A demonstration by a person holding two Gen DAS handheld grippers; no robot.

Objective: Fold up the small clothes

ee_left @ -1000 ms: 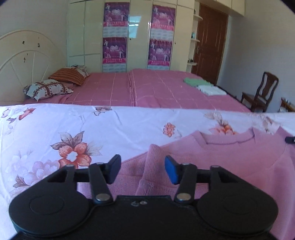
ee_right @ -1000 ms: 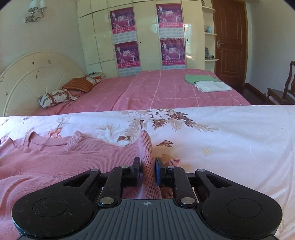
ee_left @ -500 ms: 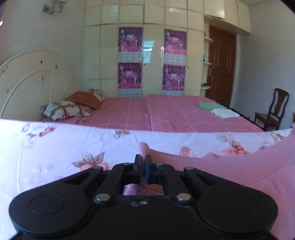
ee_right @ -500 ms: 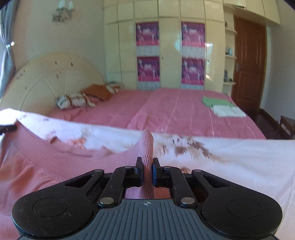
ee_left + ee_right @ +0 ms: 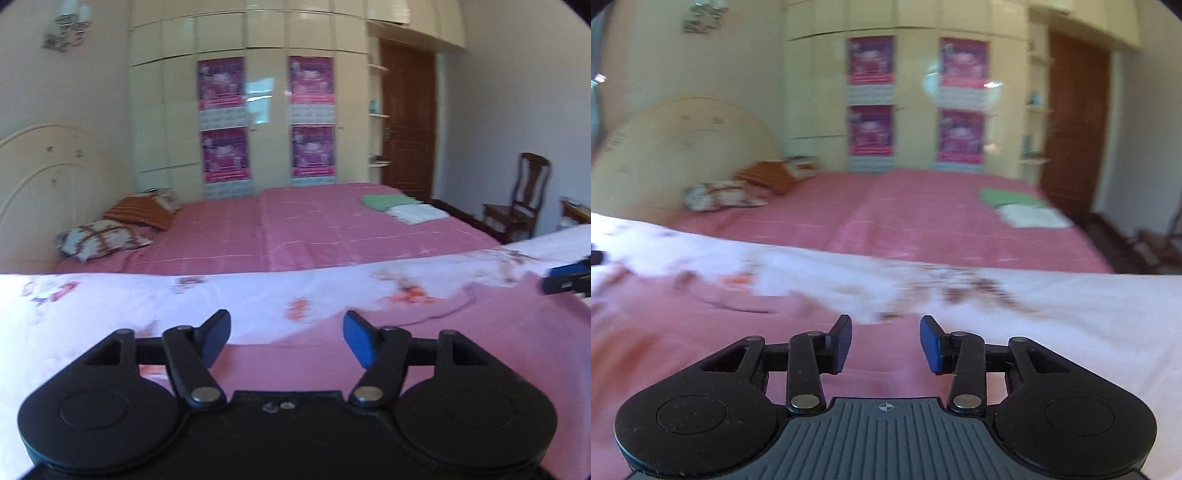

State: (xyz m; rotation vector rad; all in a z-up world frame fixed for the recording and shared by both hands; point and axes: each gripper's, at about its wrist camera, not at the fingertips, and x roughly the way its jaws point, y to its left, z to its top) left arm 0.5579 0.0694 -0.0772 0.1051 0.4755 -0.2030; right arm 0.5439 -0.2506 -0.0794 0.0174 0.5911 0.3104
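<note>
A pink knitted sweater (image 5: 461, 332) lies flat on the white floral sheet (image 5: 110, 302). It also shows in the right wrist view (image 5: 701, 332), blurred. My left gripper (image 5: 286, 339) is open and empty just above the sweater's left part. My right gripper (image 5: 885, 343) is open and empty above the sweater's right edge. The tip of the right gripper (image 5: 569, 278) shows at the right edge of the left wrist view.
Beyond the floral sheet stands a pink bed (image 5: 314, 229) with pillows (image 5: 103, 238) and folded green and white cloths (image 5: 402, 208). A wardrobe with posters (image 5: 266, 122), a brown door (image 5: 408, 125) and a wooden chair (image 5: 517, 199) are at the back.
Both grippers were shut on folds of the sweater and held them up. Now both are open, and the sweater lies flat below them.
</note>
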